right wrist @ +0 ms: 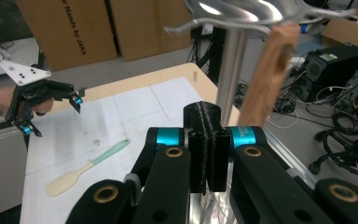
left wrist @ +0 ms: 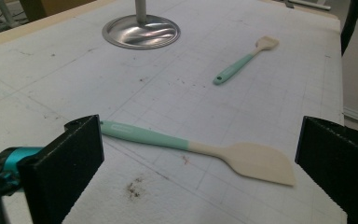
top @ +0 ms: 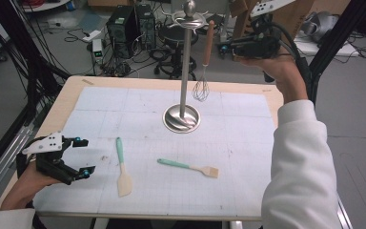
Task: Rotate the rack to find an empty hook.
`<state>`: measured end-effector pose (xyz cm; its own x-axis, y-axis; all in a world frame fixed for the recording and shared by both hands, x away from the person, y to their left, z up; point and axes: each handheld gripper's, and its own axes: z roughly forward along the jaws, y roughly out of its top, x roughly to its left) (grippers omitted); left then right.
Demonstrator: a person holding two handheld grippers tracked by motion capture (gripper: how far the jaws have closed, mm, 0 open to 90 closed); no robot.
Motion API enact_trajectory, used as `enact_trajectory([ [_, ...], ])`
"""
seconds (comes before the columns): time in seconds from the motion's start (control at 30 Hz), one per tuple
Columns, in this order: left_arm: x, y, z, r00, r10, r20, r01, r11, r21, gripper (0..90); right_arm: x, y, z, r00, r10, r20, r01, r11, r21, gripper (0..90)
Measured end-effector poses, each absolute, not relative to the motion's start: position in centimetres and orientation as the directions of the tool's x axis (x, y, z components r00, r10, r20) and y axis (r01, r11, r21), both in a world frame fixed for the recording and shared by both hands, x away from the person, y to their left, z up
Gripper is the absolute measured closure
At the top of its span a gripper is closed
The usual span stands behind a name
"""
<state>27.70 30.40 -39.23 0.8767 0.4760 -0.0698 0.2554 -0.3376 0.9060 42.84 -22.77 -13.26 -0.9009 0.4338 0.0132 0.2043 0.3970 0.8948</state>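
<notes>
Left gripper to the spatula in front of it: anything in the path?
Nothing visible. The left gripper is open, and the spatula lies flat on the bare mat between the jaws' line of sight. The brush and the stand base sit farther off.

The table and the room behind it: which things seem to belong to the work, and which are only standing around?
Likely the work: utensil stand, hanging whisk, spatula, pastry brush, left gripper, right gripper.

Just around: computer towers, cardboard boxes, floor cables.
</notes>
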Motion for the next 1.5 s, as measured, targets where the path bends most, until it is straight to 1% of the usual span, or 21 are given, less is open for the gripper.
enact_trajectory([
  [0.27,27.7,30.5,-39.2,0.875,0.479,-0.072,0.255,-0.33,0.909,1.6,43.2,-20.8,-11.8,-0.907,0.421,-0.015,0.174,0.407,0.896,89.0],
  [0.6,27.7,30.5,-39.2,0.874,0.48,-0.071,0.256,-0.332,0.908,1.6,43.6,-19.0,-11.4,-0.899,0.438,-0.021,0.186,0.425,0.886,89.0],
  [0.67,27.7,30.5,-39.2,0.876,0.478,-0.071,0.255,-0.331,0.909,1.7,43.7,-18.6,-11.3,-0.905,0.425,-0.03,0.169,0.423,0.89,89.0],
  [0.8,27.7,30.6,-39.2,0.875,0.479,-0.071,0.254,-0.33,0.909,1.6,43.5,-17.9,-11.0,-0.905,0.425,-0.023,0.173,0.416,0.893,89.0],
  [1.23,27.6,30.4,-39.2,0.877,0.476,-0.068,0.252,-0.335,0.908,1.7,42.8,-15.4,-10.7,-0.925,0.377,-0.05,0.138,0.455,0.88,89.0],
  [1.5,27.6,30.4,-39.2,0.876,0.477,-0.067,0.252,-0.335,0.908,1.6,41.9,-16.2,-10.9,-0.925,0.377,-0.046,0.147,0.467,0.872,89.0],
])
